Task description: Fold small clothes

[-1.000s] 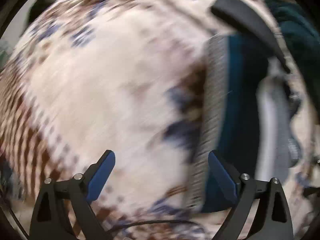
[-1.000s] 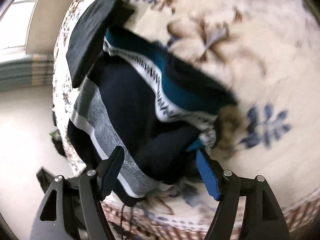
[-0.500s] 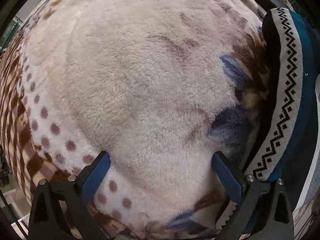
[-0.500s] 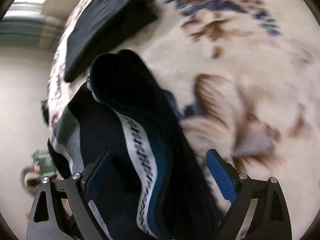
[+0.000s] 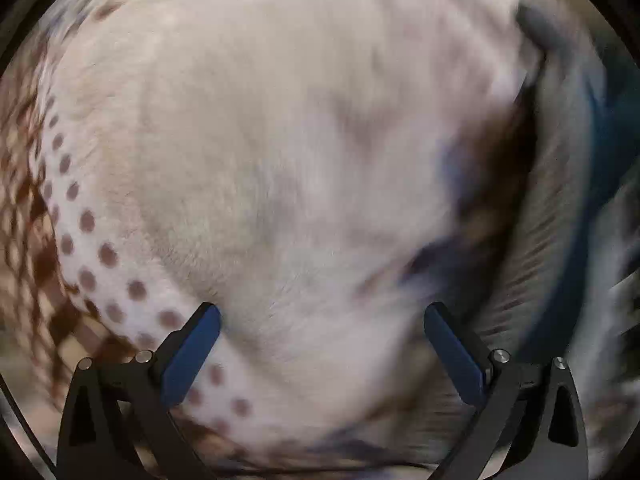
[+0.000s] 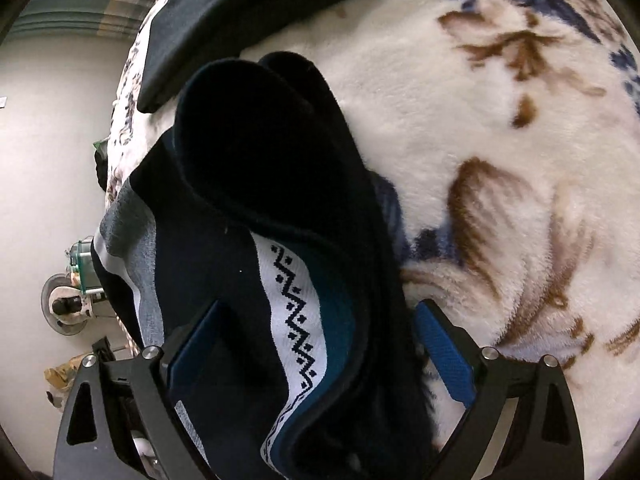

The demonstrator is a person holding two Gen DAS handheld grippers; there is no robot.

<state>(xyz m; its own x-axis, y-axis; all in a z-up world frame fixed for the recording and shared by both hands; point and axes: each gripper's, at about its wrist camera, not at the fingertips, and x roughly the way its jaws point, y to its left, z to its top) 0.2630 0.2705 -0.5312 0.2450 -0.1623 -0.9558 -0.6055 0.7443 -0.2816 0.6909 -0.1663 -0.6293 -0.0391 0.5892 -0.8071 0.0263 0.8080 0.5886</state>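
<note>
A dark navy sock with a white zigzag band and a teal stripe (image 6: 296,312) lies folded over on the fluffy cream floral blanket (image 6: 500,128). My right gripper (image 6: 316,344) is open, its jaws straddling the sock close above it. A grey, white-striped piece (image 6: 132,240) lies under the sock's left side. In the blurred left wrist view, my left gripper (image 5: 320,352) is open and empty over bare blanket (image 5: 300,160); the sock's band (image 5: 568,200) shows at the right edge.
A folded black garment (image 6: 224,28) lies at the blanket's far left corner. The bed edge drops to a pale floor (image 6: 48,160) at left, with small wheeled objects (image 6: 68,300) on it. A brown dotted border (image 5: 80,240) marks the blanket's left side.
My right gripper has come down closer over the sock, which now sits between its jaws. The left gripper has shifted slightly over the blanket; its view is blurred by motion.
</note>
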